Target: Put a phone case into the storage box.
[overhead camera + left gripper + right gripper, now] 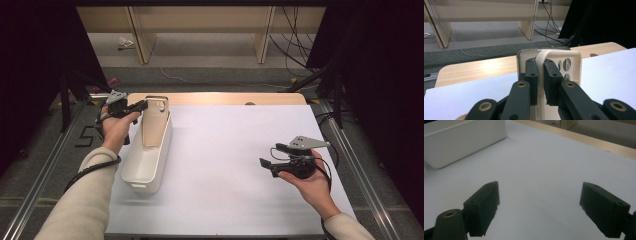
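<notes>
A long white bin [148, 172] stands at the left of the white mat [225, 165]. A beige case [154, 125] with round cut-outs leans upright in the bin's far end. My left gripper [139, 106] comes in from the left and is shut on the case's top left rim. In the left gripper view the black jaws pinch that thin beige rim [541, 56], and the case's holes [566, 63] sit just right of them. My right gripper [270, 155] hovers open over the mat at the right, pointing left, with nothing between its fingers [484, 205]. The bin's side [461, 142] lies far ahead of it.
The table's wooden far edge [220, 98] borders the mat. Beyond it stand wooden furniture legs [262, 35] and cables on a grey floor [295, 50]. Metal rails [45, 170] run along both sides of the table. Bare mat lies between bin and right gripper.
</notes>
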Tool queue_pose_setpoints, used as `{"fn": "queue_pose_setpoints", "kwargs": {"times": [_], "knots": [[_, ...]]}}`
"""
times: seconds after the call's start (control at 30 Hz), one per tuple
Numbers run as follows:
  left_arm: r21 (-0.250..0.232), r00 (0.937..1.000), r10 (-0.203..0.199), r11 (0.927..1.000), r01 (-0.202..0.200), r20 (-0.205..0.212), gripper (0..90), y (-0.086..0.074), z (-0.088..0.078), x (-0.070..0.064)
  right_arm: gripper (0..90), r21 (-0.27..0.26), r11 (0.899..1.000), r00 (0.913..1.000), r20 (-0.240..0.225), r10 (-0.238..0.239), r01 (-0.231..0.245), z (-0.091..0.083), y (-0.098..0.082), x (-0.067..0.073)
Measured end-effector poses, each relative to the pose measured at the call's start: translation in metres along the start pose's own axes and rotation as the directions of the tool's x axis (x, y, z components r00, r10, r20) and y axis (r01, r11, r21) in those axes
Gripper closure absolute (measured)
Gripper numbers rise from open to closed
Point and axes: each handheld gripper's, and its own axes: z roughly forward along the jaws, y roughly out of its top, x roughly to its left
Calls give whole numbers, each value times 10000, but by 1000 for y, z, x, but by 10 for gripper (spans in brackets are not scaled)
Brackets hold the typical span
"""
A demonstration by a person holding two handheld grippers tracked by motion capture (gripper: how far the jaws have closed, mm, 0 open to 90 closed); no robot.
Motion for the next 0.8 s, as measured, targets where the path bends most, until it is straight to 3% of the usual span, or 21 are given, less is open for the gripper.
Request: {"fn": "queue_pose_setpoints", "kwargs": {"times": [0.33,0.53,0.8], "knots": [[187,9998,110,9998,-107,-177,816,-2,2,3,168,12,10000,10000,-7,11,-11,0,0,0],[714,9958,547,9962,-495,-738,790,-2,4,3,167,2,10000,10000,3,18,-18,1,0,0],[971,9930,799,9927,-713,-873,752,-1,6,2,166,8,10000,10000,1,47,-47,1,-1,-1]]}}
